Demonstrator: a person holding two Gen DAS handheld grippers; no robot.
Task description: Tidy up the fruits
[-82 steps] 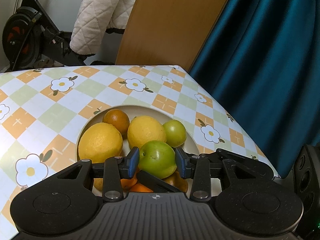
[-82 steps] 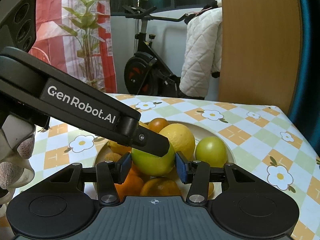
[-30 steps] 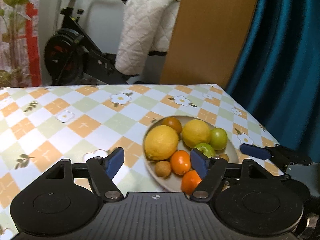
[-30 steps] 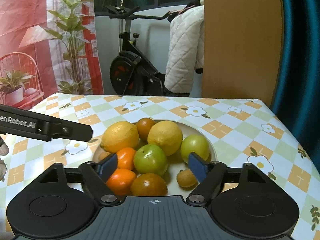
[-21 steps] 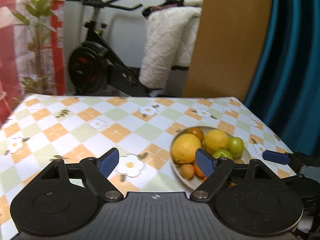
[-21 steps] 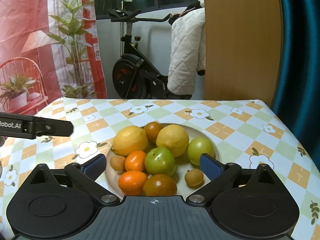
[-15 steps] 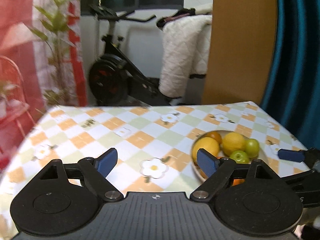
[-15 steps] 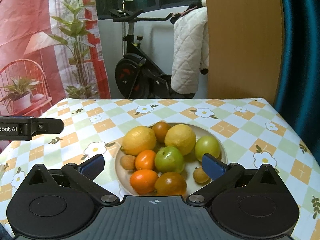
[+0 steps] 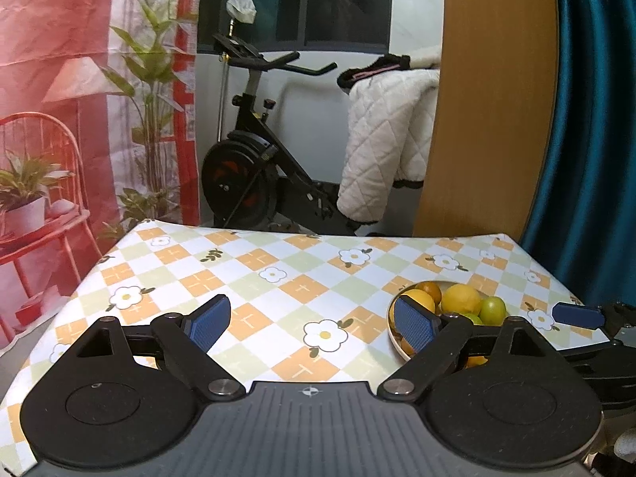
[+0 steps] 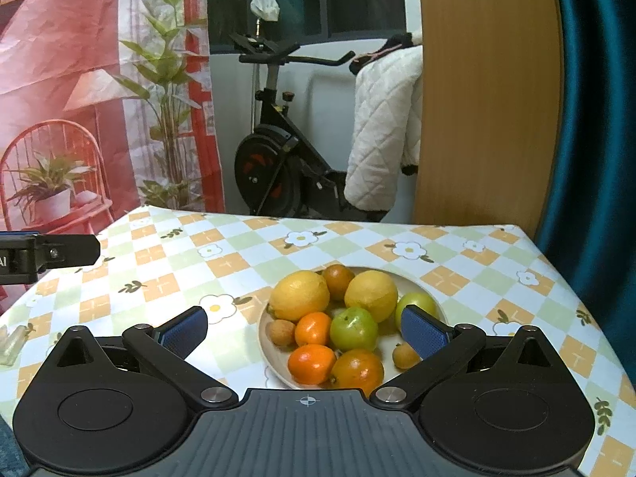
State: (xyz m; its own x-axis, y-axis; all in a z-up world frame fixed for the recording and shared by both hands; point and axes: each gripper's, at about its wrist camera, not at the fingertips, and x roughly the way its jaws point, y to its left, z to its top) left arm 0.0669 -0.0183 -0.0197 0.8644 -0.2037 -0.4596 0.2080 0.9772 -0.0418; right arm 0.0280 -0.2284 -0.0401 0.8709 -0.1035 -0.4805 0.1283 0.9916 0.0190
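A cream plate [image 10: 425, 284] on the checked tablecloth holds two yellow lemons [image 10: 300, 295], green apples [image 10: 353, 328], several oranges [image 10: 312, 362] and small brown fruits [image 10: 280, 332]. My right gripper [image 10: 304, 328] is open and empty, pulled back just in front of the plate. My left gripper [image 9: 314, 324] is open and empty over the tablecloth left of the plate [image 9: 393, 336]. The fruit pile [image 9: 461, 299] shows at the right of the left wrist view, partly hidden by my right finger [image 9: 415, 325]. The right gripper's fingertip [image 9: 576, 315] shows beyond it.
The flowered tablecloth [image 9: 278, 278] covers the table. The left gripper's finger [image 10: 51, 254] juts in at the left of the right wrist view. A small pale object [image 10: 12, 342] lies near the table's left edge. Behind stand an exercise bike [image 9: 258, 183], a wooden panel [image 9: 489, 119] and a teal curtain [image 9: 596, 119].
Both grippers have let go of the green apple, opened wide and pulled back from the plate. The left gripper has swung away to the left; the apple rests in the fruit pile.
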